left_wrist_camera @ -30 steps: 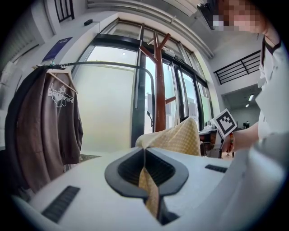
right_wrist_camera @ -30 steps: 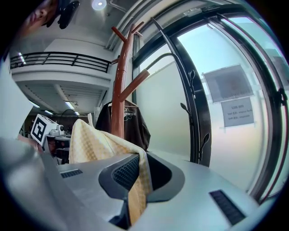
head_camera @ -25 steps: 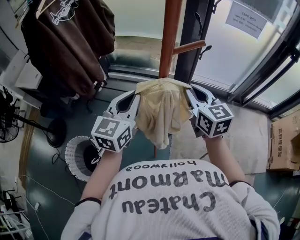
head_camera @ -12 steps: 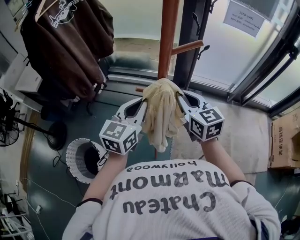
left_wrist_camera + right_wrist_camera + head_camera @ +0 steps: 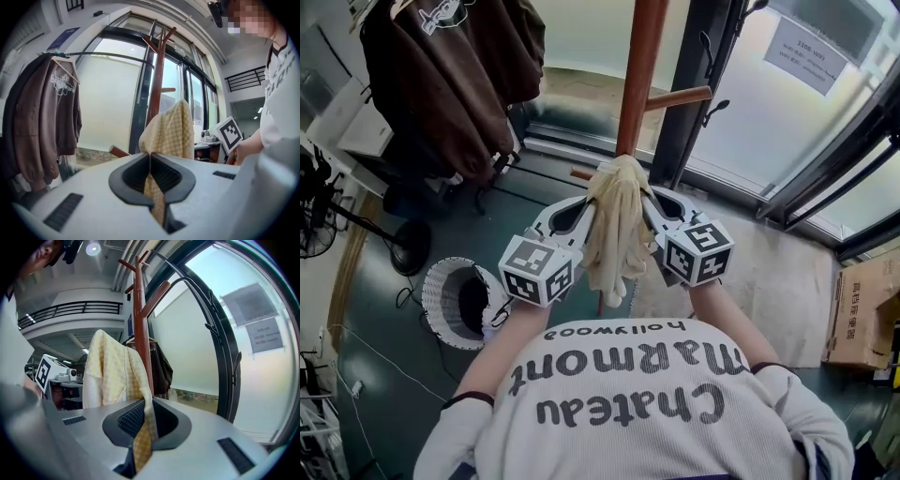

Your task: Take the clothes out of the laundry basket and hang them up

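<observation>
Clearly, the left gripper [image 5: 587, 211] and the right gripper [image 5: 648, 200] are each closed tight on one edge of the yellow cloth [image 5: 614, 234], holding it bunched between them just before the rack [image 5: 637, 84], probably to drape it over a peg [image 5: 680, 97].

Right gripper [image 5: 142, 427] jaws closed on yellow checked garment [image 5: 112, 373]; fabric hangs beside the brown coat stand [image 5: 142, 329], window [image 5: 206, 357] to the right.

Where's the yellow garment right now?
Head view, centre: the yellow garment hangs bunched between the left gripper and right gripper, both shut on it, just in front of the coat stand; the basket is lower left.
</observation>
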Available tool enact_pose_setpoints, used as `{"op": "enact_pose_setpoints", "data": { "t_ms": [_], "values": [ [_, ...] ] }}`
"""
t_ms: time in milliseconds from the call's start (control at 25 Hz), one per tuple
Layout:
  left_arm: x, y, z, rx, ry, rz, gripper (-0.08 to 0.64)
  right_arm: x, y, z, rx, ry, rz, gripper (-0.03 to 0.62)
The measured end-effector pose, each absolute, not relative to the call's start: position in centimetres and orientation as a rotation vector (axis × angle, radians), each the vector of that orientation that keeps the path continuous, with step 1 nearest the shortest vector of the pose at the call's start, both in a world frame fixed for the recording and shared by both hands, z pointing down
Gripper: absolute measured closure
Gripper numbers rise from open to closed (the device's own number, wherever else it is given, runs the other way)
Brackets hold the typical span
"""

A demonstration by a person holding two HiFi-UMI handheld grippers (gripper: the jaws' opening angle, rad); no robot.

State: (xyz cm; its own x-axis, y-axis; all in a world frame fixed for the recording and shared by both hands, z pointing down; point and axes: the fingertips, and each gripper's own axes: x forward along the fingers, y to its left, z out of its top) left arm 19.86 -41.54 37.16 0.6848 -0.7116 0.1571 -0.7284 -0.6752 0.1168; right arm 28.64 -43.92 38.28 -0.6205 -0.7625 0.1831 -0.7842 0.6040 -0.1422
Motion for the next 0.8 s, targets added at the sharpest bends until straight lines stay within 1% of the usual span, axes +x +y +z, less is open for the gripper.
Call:
{"op": "enact_pose_setpoints", "data": {
  "t_ms": [160, 360, 440, 520, 800],
  "values": [
    [20.3, -41.1, 37.4, 2.633, -1.202, 0.090, 0.546, 28.3, -43.7, 38.4, 1.149, -2.707, 0.243, 0.548],
    [20.2, -40.0, 36.3, 2.625, -1.355, 0.002, 0.546, 27.7, -43.2, 38.5, 0.953, -2.683, 0.162, 0.548],
    [19.6, -39.4, 35.7, 2.561, -1.393, -0.107, 0.541, 27.8, -43.0, 38.6, 0.913, -2.708, 0.187, 0.548],
    [18.8, -38.3, 35.2, 2.502, -1.442, -0.200, 0.484, 28.2, -42.7, 38.7, 0.886, -2.737, 0.232, 0.548],
    [17.2, -33.2, 34.0, 2.371, -1.662, -0.357, 0.486, 28.9, -41.9, 38.9, 0.819, -2.830, 0.353, 0.546]
  ]
}}
